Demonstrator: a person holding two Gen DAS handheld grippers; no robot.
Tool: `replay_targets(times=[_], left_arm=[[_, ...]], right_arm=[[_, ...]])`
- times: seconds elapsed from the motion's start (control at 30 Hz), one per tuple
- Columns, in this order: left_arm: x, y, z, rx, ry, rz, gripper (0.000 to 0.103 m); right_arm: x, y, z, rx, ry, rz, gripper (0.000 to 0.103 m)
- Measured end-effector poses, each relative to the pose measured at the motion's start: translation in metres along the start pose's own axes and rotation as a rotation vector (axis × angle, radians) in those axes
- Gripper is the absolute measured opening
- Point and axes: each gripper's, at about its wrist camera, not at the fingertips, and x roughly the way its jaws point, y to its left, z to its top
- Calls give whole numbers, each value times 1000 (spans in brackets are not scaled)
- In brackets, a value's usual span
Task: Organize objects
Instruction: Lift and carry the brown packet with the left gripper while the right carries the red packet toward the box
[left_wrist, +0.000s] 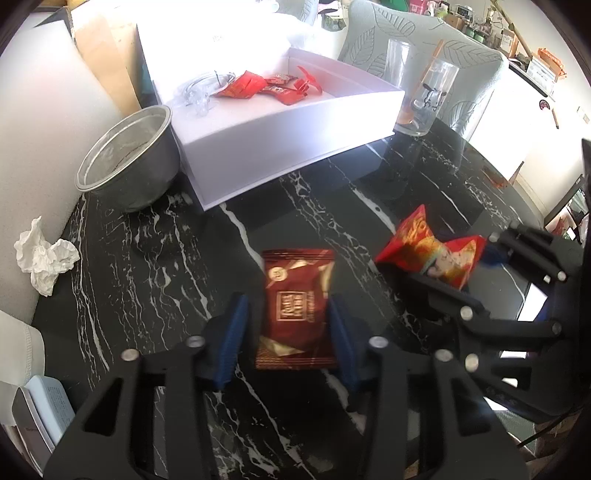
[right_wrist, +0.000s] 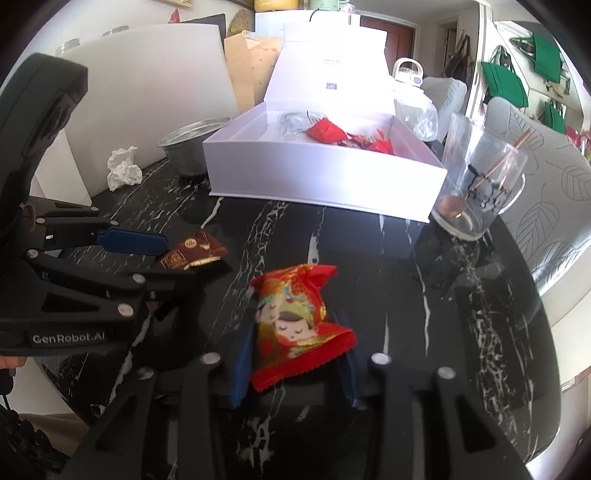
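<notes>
Left wrist view: jaws clamping dark red packet (left_wrist: 297, 310), right jaws clamping cartoon packet (right_wrist: 295, 325), both short of white box (right_wrist: 325, 181).

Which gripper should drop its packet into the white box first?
Left, marginally. The left gripper brackets the dark red packet facing the white box head-on; the right gripper, around the cartoon packet, sits off toward the glass.

The table (left_wrist: 155, 258) is black, veined in white — marble-like. One packet (left_wrist: 295, 310) is dark red with gold print; the other packet (right_wrist: 295, 325) is bright red and yellow (cartoon faces on it). The box (right_wrist: 325, 177) is white — the bowl (left_wrist: 129, 166) silver-grey.
</notes>
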Motion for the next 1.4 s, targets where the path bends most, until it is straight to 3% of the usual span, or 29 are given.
replay_targets(times=[0.13, 0.53, 1.4], left_arm=[[0, 0, 1, 9, 7, -7, 34], [-3, -1, 0, -9, 36, -22, 33], [-61, 5, -2, -31, -65, 6, 33]], right_arm=[[-1, -1, -1, 27, 11, -1, 38], [-16, -1, 5, 35, 0, -13, 38], [-63, 15, 18, 33, -34, -23, 38]])
